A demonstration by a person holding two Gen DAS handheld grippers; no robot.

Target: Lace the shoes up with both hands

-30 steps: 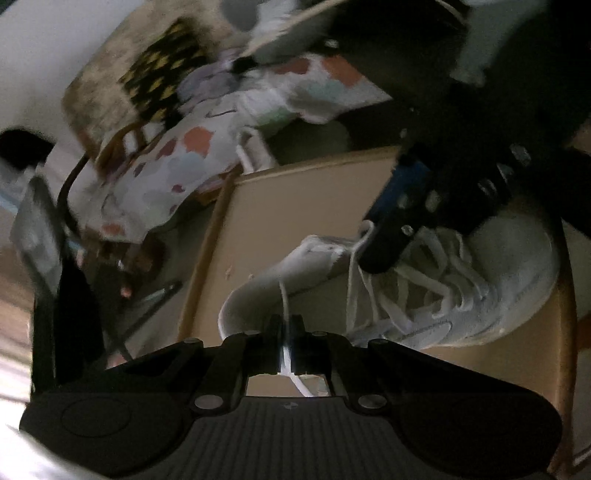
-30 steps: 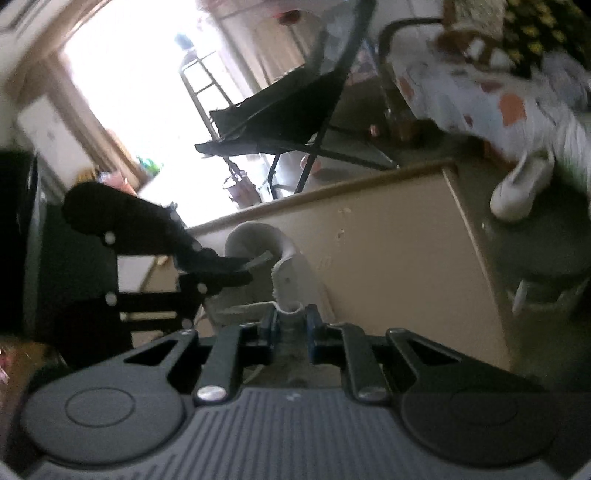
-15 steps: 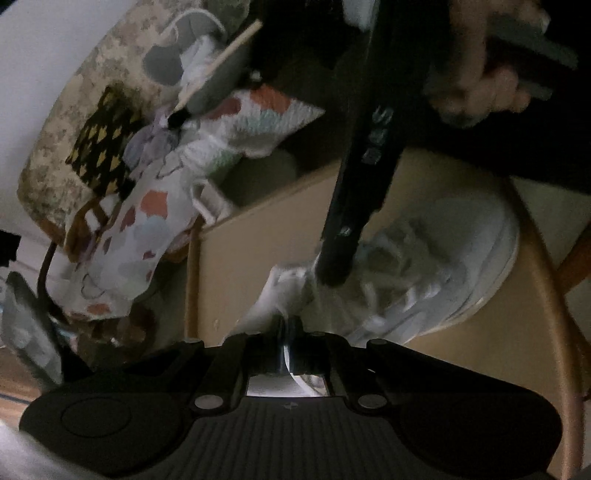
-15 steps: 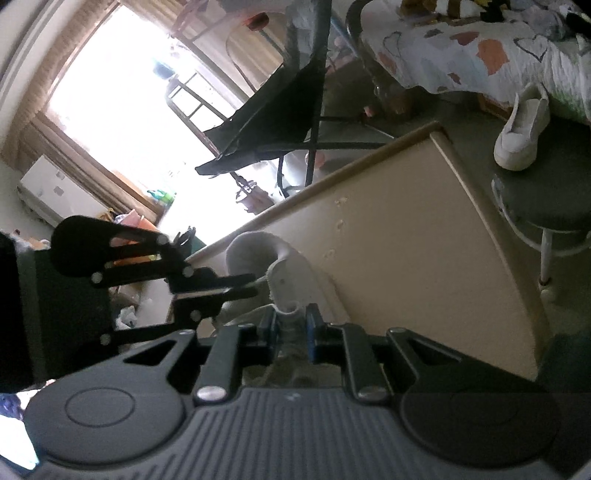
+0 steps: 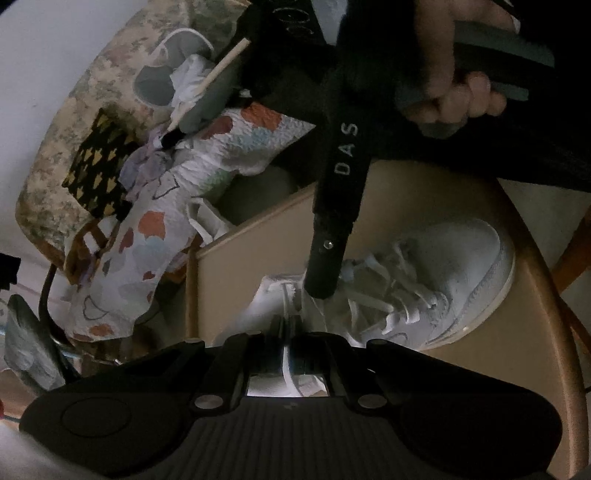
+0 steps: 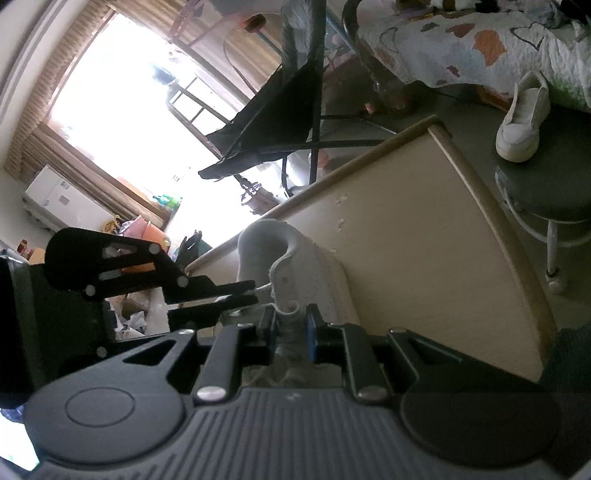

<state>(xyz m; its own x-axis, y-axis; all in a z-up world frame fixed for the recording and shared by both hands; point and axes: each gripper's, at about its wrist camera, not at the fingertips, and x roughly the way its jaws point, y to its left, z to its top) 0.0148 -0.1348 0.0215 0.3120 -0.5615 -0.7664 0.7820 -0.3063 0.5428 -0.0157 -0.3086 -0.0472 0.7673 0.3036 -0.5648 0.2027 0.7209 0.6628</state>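
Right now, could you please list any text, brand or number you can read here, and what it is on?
"DAS": white letters on the right gripper's black finger, left wrist view.
Faint marking higher on that gripper's body: too dark to read.
Shoe, left gripper and table: no readable text.

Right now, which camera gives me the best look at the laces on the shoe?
The left wrist view. It shows the shoe from above, its crossed laces in sight, and one lace end pinched in the left tool. The right wrist view shows only the heel and collar; its laces are hidden behind the right tool.
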